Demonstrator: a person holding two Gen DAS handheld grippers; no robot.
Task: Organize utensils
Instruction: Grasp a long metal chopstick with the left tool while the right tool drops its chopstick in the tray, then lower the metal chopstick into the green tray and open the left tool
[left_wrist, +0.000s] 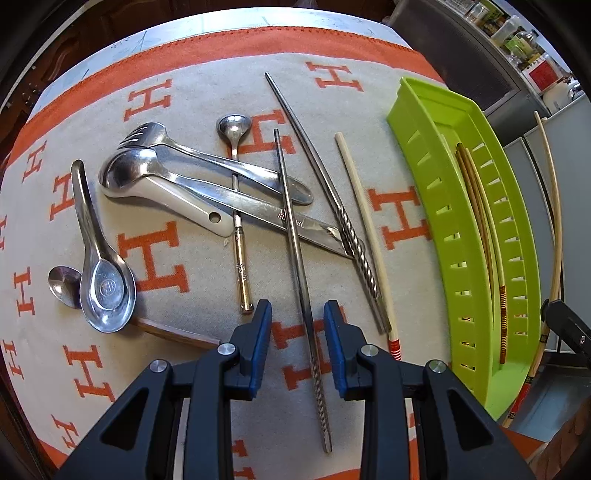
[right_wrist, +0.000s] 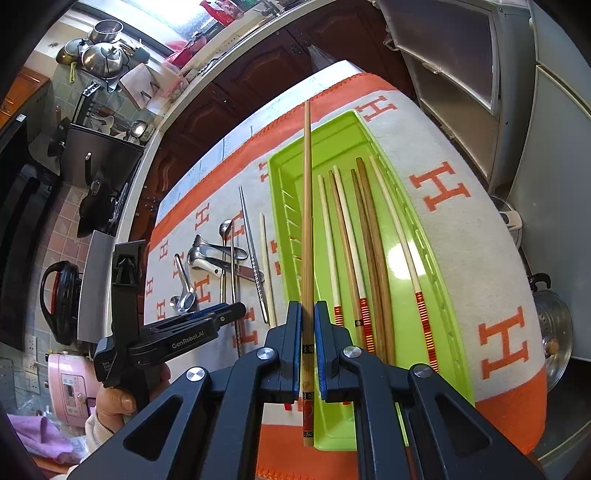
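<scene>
My left gripper (left_wrist: 297, 314) is open, its fingers on either side of a metal chopstick (left_wrist: 295, 236) lying on the orange-and-beige cloth (left_wrist: 184, 387). A second twisted metal chopstick (left_wrist: 325, 192) and a white chopstick (left_wrist: 364, 229) lie to its right. Spoons, a fork (left_wrist: 207, 155) and a white-handled spoon (left_wrist: 159, 192) are piled to the left. My right gripper (right_wrist: 306, 317) is shut on a bamboo chopstick (right_wrist: 306, 206), held over the green tray (right_wrist: 436, 266), which holds several chopsticks (right_wrist: 369, 243).
A flat metal soup spoon (left_wrist: 103, 280) and a small spoon (left_wrist: 62, 282) lie at the left. A wooden handle (left_wrist: 173, 334) lies near my left fingers. The table edge and dark cabinets (right_wrist: 229, 99) are beyond. A pot (right_wrist: 554, 325) stands to the right.
</scene>
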